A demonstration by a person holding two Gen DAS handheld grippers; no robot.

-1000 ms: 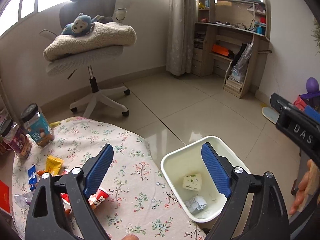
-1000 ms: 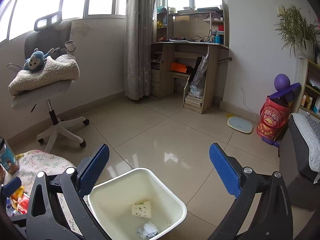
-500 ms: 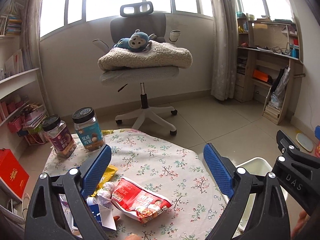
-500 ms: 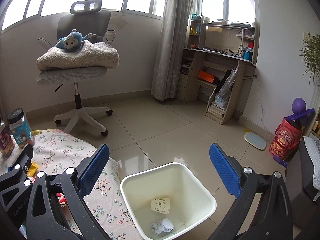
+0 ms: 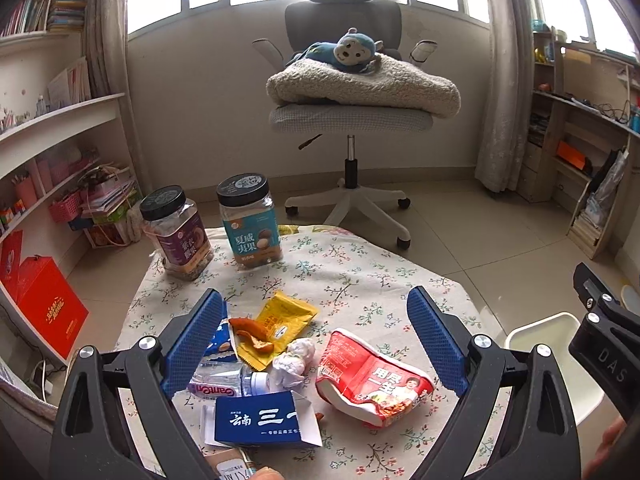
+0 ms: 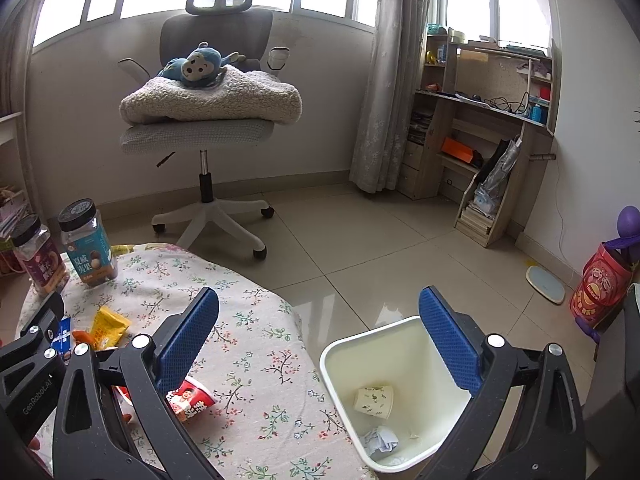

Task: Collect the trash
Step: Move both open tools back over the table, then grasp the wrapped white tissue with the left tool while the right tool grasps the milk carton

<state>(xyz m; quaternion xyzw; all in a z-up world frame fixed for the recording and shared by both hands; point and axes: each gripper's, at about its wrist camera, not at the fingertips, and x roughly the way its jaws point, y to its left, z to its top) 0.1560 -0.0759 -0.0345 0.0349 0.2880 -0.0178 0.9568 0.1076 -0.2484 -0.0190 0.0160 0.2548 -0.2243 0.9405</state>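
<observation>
My left gripper [image 5: 316, 344] is open and empty above a pile of trash on the floral table [image 5: 360, 276]: a red crumpled instant-noodle cup [image 5: 372, 380], a yellow wrapper [image 5: 286, 320], orange peel [image 5: 252, 336], a crumpled tissue [image 5: 290, 364], a flattened plastic bottle [image 5: 224, 382] and a blue carton [image 5: 260, 420]. My right gripper [image 6: 320, 344] is open and empty over the gap between the table [image 6: 248, 344] and the white bin [image 6: 400, 392], which holds a paper cup [image 6: 374, 402] and crumpled paper [image 6: 380, 438].
Two lidded snack jars [image 5: 250, 222] [image 5: 176, 232] stand at the table's far edge. An office chair [image 5: 352, 120] with a blanket and plush monkey stands behind. A red box [image 5: 48, 312] and shelves are at left. A wooden desk [image 6: 480, 140] stands at right.
Both grippers have swung left, from the bin toward the table. The trash pile now lies between my left fingers; both stay open.
</observation>
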